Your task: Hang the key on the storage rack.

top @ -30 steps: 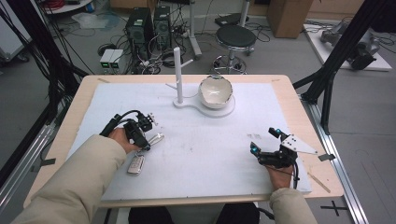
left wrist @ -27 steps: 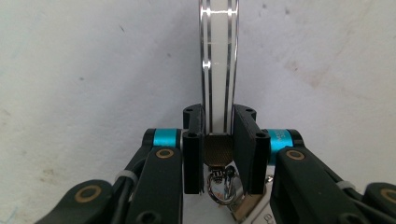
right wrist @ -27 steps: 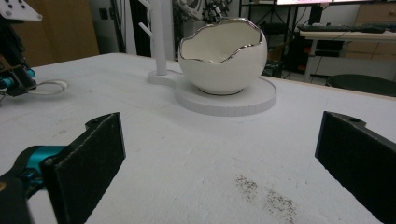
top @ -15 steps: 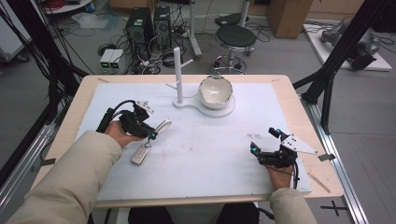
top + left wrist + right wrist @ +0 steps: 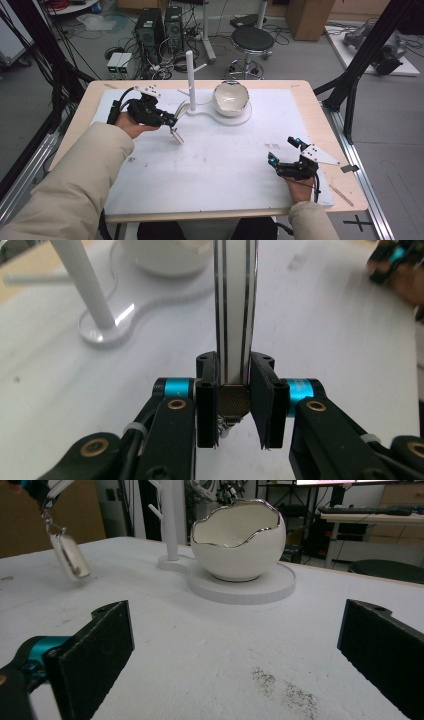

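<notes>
My left gripper is shut on a silver watch, which hangs off the white mat just left of the white stand. In the left gripper view the jaws of the left gripper pinch the watch's mesh strap, which runs straight away from them. The right gripper view has the watch dangling at upper left. The stand has a thin post with pegs and an egg-shaped bowl on a flat base. My right gripper rests at the near right, open and holding nothing, with its jaws pointing at the bowl.
A white mat covers most of the wooden table. A thin wooden stick lies near the table's right front corner. Dark specks mark the mat ahead of my right gripper. A stool and computer cases stand on the floor beyond the far edge.
My left hand has lifted the watch off the mat and carried it farther away and to the right, toward the stand's post. The right hand has stayed put.
</notes>
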`<action>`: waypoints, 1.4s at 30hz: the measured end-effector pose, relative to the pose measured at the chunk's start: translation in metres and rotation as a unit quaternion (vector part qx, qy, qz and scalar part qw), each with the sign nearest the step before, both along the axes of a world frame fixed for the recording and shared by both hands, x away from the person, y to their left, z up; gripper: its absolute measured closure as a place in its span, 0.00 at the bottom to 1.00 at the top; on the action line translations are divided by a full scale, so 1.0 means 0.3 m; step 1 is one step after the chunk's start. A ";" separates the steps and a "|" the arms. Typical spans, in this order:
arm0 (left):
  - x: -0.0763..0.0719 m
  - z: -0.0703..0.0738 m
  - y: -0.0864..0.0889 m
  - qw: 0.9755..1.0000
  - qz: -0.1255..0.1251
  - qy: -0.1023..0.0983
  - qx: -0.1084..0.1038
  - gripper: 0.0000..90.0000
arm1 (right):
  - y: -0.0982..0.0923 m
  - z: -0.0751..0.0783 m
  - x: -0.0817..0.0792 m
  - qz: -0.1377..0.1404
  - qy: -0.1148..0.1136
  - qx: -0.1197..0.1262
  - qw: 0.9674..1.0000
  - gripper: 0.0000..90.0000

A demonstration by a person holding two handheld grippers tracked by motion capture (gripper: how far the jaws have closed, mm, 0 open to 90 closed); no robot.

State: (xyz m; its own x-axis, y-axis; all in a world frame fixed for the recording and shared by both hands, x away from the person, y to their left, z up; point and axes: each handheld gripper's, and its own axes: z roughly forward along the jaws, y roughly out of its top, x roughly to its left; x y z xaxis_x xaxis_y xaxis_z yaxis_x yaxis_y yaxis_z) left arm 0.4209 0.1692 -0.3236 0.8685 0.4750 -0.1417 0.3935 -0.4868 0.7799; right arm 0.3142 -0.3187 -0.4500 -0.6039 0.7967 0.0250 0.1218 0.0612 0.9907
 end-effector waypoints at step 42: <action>0.292 -0.027 -0.052 0.994 0.051 0.089 -0.049 0.82 | -0.003 0.000 0.001 0.000 0.002 0.005 1.000 0.01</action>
